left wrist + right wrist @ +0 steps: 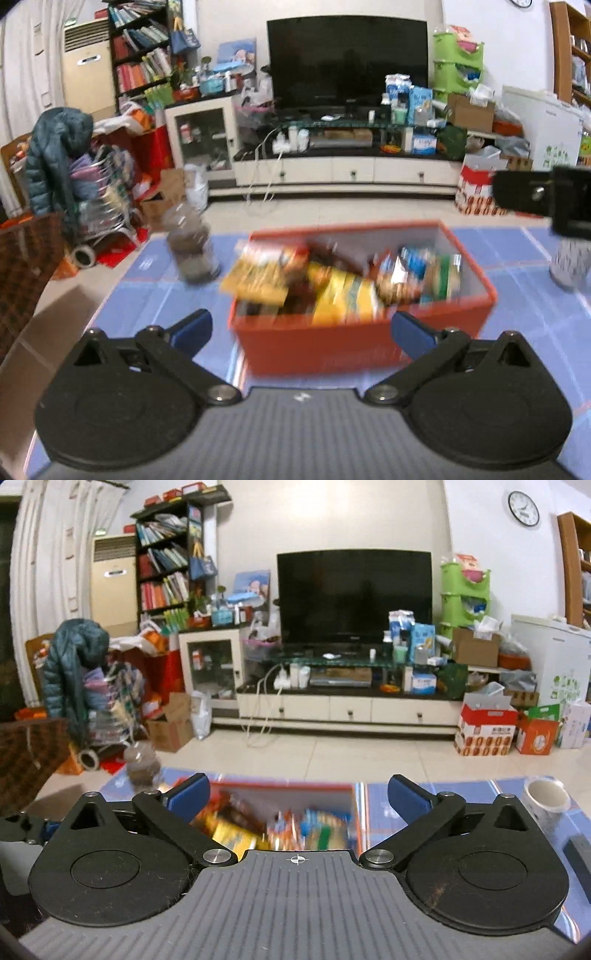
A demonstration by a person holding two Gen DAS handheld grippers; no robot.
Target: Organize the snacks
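Left claw (301, 330) hangs with its blue fingers (192, 330) spread wide and nothing between them, as I see it through the left wrist camera. Just ahead of it, an orange box (364, 347) sits on the blue-clothed worktop (147, 295), packed with snacks (343, 288): yellow, blue and green packets lying jumbled, all blurred. A clear jar (192, 251) with dark contents stands on the worktop to the left of the box, apart from it. At the right edge, part of the other claw's black body (546, 195) juts in above a patterned mug (569, 262). Behind the worktop, a dark TV (347, 61) stands on a low white cabinet.

Right claw (297, 794), in the right wrist view, is likewise parted, its fingers (190, 794) holding nothing. I see the box (288, 786) directly in front of and below it, the snacks (280, 827) showing between the fingers, blurred. The jar (140, 766) is to the far left beyond the box. The mug (546, 803) stands upright to the right on the worktop (380, 812), well apart from the box. A sliver of the left claw (22, 829) shows at the left edge. The TV (354, 594) faces me across the tiled floor.
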